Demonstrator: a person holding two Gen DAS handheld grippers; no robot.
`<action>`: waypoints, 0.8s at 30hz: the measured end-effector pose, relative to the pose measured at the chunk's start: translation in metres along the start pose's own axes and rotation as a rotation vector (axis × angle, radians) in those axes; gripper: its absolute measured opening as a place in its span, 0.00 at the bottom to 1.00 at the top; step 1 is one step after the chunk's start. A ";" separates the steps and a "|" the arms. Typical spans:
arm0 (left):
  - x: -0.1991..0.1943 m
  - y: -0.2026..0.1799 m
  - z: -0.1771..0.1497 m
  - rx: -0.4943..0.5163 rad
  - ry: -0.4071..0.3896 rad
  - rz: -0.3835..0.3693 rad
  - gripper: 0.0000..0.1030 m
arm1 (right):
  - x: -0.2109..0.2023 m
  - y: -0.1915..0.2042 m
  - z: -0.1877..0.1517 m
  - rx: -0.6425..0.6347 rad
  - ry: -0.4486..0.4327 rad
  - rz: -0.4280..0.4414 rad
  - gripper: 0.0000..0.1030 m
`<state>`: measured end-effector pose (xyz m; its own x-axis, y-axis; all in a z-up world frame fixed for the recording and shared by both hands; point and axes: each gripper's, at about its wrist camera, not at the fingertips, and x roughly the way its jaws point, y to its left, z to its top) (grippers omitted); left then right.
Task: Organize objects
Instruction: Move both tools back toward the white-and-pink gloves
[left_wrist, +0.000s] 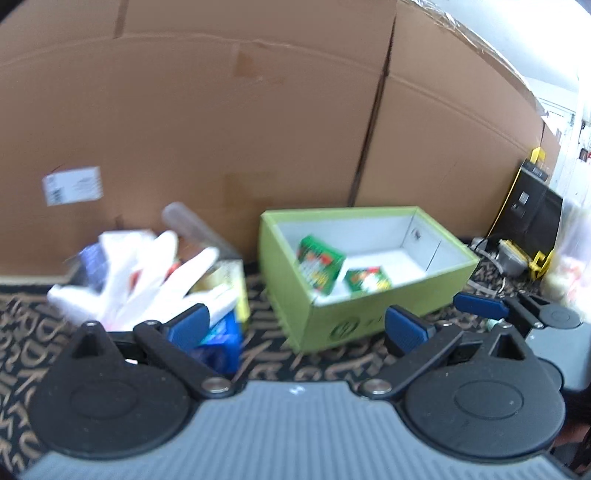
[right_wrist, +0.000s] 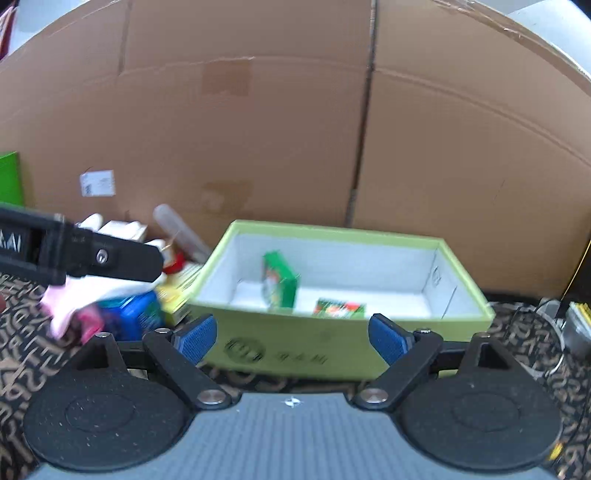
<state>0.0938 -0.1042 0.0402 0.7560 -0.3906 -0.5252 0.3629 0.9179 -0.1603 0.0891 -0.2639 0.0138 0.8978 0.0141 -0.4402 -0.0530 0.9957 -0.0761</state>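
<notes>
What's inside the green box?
Two small green packets lie in the green box: one packet stands tilted, another lies flat. The near wall hides the floor just behind it.

Open box (right_wrist: 332, 350) sits ahead of you on patterned surface (right_wrist: 22, 332), backed by cardboard wall (right_wrist: 258, 129). In box – two small packs: one (right_wrist: 279, 280) standing toward left, one (right_wrist: 341, 308) lying flat just right of it. Heap of loose items (left_wrist: 147, 280) left of box, near its left end – tube (left_wrist: 192, 225) at heap's back, leaning against wall. Cables and gear (left_wrist: 517, 254) well right of box.
</notes>
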 end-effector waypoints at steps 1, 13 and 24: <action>-0.005 0.007 -0.009 -0.018 0.007 0.009 1.00 | -0.012 -0.004 -0.001 0.000 -0.001 0.008 0.90; -0.031 0.093 -0.067 -0.191 0.103 0.152 1.00 | -0.019 0.050 -0.048 -0.022 0.064 0.115 0.90; 0.019 0.124 -0.031 -0.143 0.085 0.135 1.00 | -0.013 0.095 -0.038 -0.098 0.032 0.143 0.90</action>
<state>0.1363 0.0048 -0.0154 0.7414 -0.2620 -0.6178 0.1762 0.9643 -0.1975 0.0562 -0.1725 -0.0220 0.8638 0.1504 -0.4808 -0.2227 0.9701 -0.0966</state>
